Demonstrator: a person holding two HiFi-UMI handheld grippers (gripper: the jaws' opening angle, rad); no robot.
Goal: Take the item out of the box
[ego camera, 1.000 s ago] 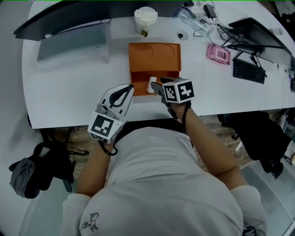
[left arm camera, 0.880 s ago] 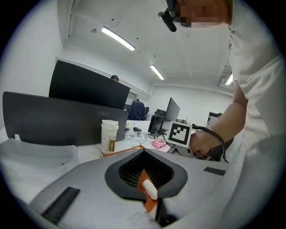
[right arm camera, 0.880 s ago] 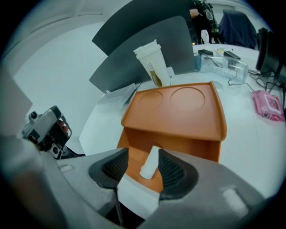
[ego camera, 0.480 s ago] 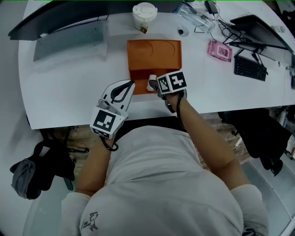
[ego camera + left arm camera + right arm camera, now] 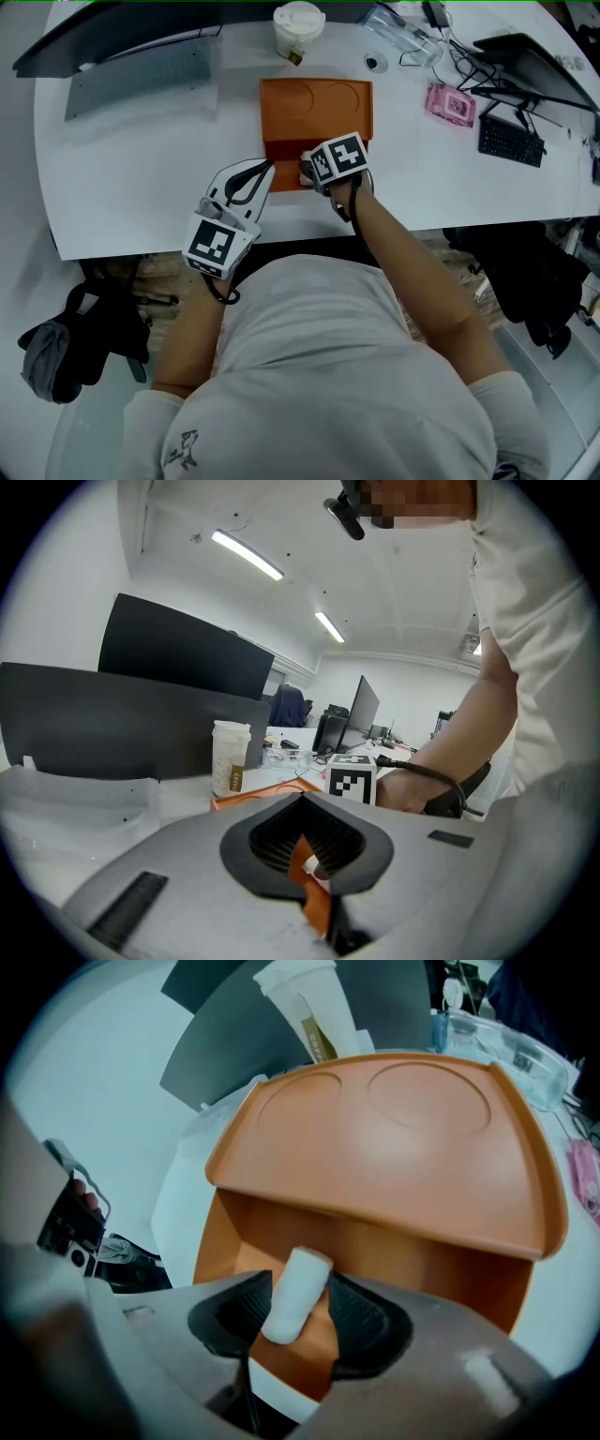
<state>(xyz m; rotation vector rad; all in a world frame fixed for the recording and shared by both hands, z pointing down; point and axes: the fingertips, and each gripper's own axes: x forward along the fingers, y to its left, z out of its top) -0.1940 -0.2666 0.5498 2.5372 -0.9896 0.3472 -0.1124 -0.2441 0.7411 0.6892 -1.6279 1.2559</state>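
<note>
The orange box (image 5: 314, 108) lies open on the white table, its lid (image 5: 375, 1147) folded back. A white cylindrical item (image 5: 295, 1293) lies in the box's near compartment; the head view shows only a sliver of the item (image 5: 306, 170). My right gripper (image 5: 300, 1279) points steeply down into the box, one pad on each side of the item. Its jaws have just been closing and look open around it. My left gripper (image 5: 267, 171) hovers at the box's near-left corner, tips together, empty. Through its loop in the left gripper view (image 5: 302, 797) the orange box (image 5: 248, 799) shows.
A paper cup (image 5: 298, 21) stands behind the box. A grey panel (image 5: 141, 80) lies at the back left. A clear container (image 5: 398, 28), a pink packet (image 5: 444, 101), cables and a keyboard (image 5: 511, 141) sit at the right. The table's front edge (image 5: 281, 234) runs just below the grippers.
My right gripper has moved down and forward into the box, so its jaws now straddle the white item. The left gripper has hardly shifted.
</note>
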